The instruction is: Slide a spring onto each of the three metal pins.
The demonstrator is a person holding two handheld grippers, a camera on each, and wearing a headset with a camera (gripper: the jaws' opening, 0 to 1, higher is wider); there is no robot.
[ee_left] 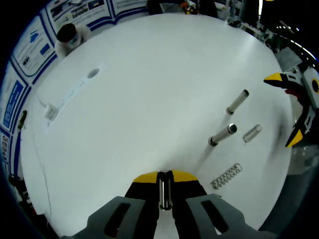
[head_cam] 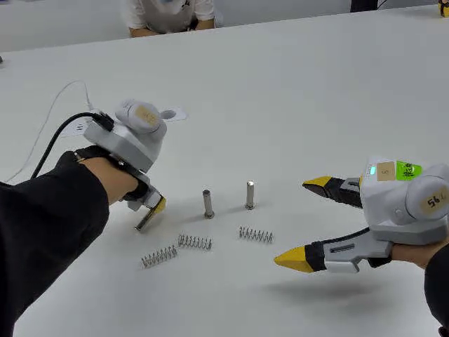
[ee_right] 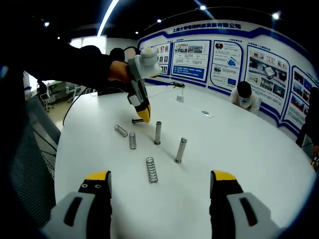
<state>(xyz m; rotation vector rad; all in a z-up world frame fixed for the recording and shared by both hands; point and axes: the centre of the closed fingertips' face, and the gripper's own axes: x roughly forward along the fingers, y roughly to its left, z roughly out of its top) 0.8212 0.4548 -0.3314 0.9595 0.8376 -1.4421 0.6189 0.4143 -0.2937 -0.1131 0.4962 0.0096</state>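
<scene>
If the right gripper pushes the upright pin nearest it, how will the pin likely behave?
This pin is tall, thin and freestanding, so it would probably topple. Being round, it may then roll. Shiny metal suggests stiffness.

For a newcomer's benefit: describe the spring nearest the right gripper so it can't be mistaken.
On the white table, find the two upright pins. The spring lies just in front of the pin nearer the open right gripper. It lies alone, while the other two springs sit close together nearer the left gripper.
</scene>
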